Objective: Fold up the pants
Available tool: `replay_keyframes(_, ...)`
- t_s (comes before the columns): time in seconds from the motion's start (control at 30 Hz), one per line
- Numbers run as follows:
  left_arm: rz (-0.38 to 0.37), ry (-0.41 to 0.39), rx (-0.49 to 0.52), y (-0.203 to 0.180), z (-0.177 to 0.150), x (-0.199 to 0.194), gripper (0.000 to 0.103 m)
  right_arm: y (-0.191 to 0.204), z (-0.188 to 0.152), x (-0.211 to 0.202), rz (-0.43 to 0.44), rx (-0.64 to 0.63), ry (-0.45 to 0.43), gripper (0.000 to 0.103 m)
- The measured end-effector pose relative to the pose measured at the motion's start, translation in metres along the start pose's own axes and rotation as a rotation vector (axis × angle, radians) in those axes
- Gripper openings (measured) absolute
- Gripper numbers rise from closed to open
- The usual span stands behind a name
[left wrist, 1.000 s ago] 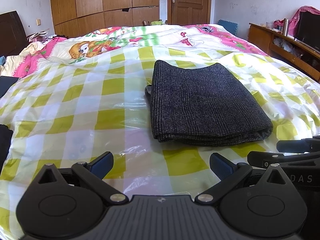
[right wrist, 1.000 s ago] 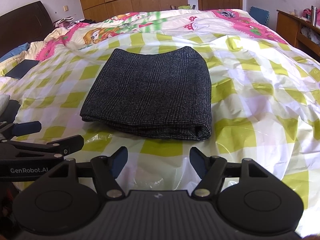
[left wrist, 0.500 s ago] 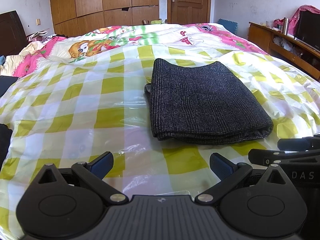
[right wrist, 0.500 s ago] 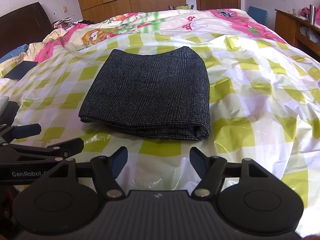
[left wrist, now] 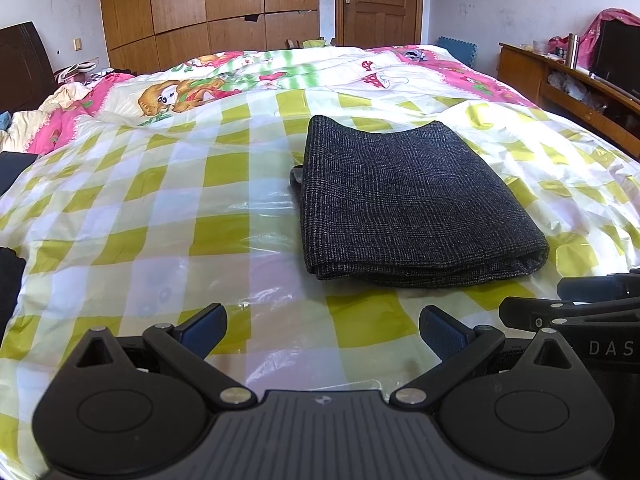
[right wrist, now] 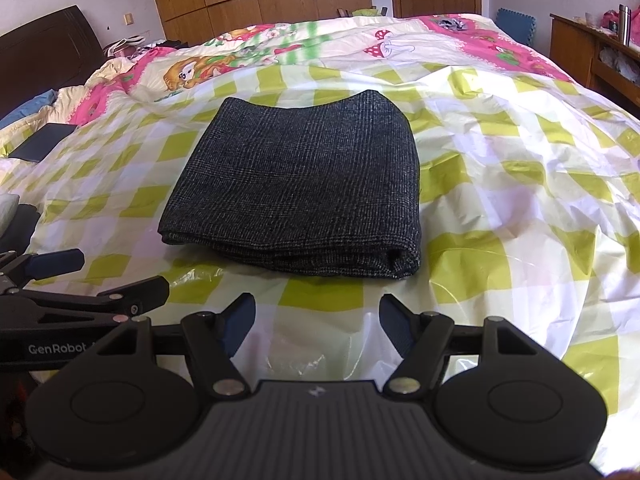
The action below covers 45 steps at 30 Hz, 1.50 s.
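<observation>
The dark grey checked pants (left wrist: 408, 204) lie folded into a flat rectangle on the yellow-and-white checked plastic sheet (left wrist: 160, 216) over the bed. They also show in the right wrist view (right wrist: 296, 192), thick folded edge toward me. My left gripper (left wrist: 322, 330) is open and empty, a little short of the pants and to their left. My right gripper (right wrist: 318, 322) is open and empty, just short of the folded edge. Each gripper shows at the side of the other's view.
A cartoon-print quilt (left wrist: 256, 76) covers the far half of the bed. A dark flat object (right wrist: 42, 147) lies at the bed's left. A wooden cabinet (left wrist: 568, 80) with clutter stands at the right. Wardrobes and a door (left wrist: 380, 0) line the far wall.
Both grippers have drawn back very slightly from the pants. The pants have not moved and both grippers stay open.
</observation>
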<state>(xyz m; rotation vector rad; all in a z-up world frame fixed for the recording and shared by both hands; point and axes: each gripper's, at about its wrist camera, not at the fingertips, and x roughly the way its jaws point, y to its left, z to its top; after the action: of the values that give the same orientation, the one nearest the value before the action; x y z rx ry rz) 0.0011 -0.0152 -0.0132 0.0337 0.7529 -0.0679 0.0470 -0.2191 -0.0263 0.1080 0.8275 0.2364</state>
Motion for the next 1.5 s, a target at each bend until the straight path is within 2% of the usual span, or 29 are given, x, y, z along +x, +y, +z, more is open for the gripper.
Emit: replay_keyframes(1.5,-0.001,-0.007,0.007,-0.0008,-0.0002,0.0008,0.103,0.0027,-0.0023,0.0043,-0.016,-0.006,0.023,0.070)
